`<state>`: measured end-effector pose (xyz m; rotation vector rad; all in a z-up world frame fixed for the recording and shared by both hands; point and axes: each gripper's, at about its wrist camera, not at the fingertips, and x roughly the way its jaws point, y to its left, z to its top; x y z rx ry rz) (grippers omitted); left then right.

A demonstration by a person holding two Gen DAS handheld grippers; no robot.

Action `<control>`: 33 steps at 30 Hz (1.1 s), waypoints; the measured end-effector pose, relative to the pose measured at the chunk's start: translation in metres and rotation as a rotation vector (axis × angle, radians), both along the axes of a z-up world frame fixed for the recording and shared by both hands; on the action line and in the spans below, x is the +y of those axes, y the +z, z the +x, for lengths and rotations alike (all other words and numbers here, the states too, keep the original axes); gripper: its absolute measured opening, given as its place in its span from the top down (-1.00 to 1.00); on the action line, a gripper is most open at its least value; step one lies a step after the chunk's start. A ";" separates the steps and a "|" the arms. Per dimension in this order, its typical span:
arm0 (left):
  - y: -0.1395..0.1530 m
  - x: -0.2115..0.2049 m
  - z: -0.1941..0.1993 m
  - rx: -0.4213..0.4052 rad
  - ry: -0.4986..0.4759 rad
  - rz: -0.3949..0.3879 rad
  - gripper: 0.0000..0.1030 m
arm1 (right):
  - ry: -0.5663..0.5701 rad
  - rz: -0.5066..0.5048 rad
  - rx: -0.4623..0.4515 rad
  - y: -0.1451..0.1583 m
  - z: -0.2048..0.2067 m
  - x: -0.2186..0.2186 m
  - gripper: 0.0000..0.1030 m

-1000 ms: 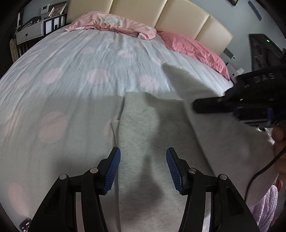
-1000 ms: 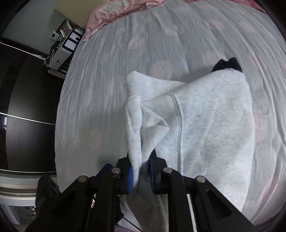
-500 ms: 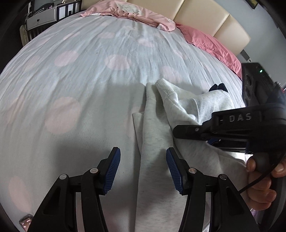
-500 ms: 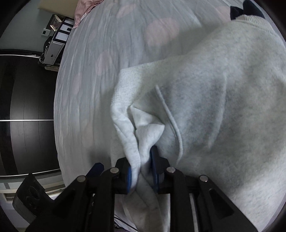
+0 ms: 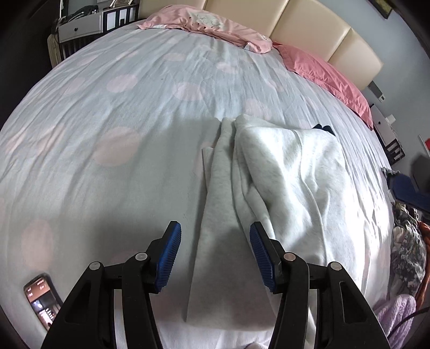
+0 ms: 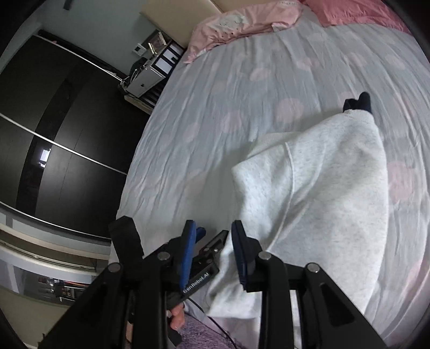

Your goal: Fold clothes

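A light grey sweatshirt (image 5: 282,177) lies on the dotted bed sheet (image 5: 113,112), its right part folded over the left in soft ridges. My left gripper (image 5: 215,252) hovers open above the garment's near left edge with nothing between its blue pads. In the right wrist view the same sweatshirt (image 6: 322,193) lies spread on the bed. My right gripper (image 6: 212,252) hangs over its near left edge, jaws opening, no cloth pressed between them. The left gripper's body (image 6: 199,265) and a hand (image 6: 177,316) show below it.
Pink pillows (image 5: 215,24) and a beige headboard (image 5: 309,29) stand at the bed's far end. A dark sock (image 6: 358,103) lies beyond the sweatshirt. A phone (image 5: 41,300) rests near the bed's front left. A dark wardrobe (image 6: 53,134) lines the left; clothes pile (image 5: 405,247) at right.
My right gripper let go of the sweatshirt fold and pulled up and back; the cloth now lies flat. The right gripper has left the left wrist view, which shifted slightly.
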<state>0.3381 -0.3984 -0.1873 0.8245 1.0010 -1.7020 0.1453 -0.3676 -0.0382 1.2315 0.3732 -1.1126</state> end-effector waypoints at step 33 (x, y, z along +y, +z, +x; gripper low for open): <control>-0.012 0.019 -0.043 0.062 -0.125 0.032 -0.37 | 0.105 0.047 0.085 -0.132 0.001 0.062 0.53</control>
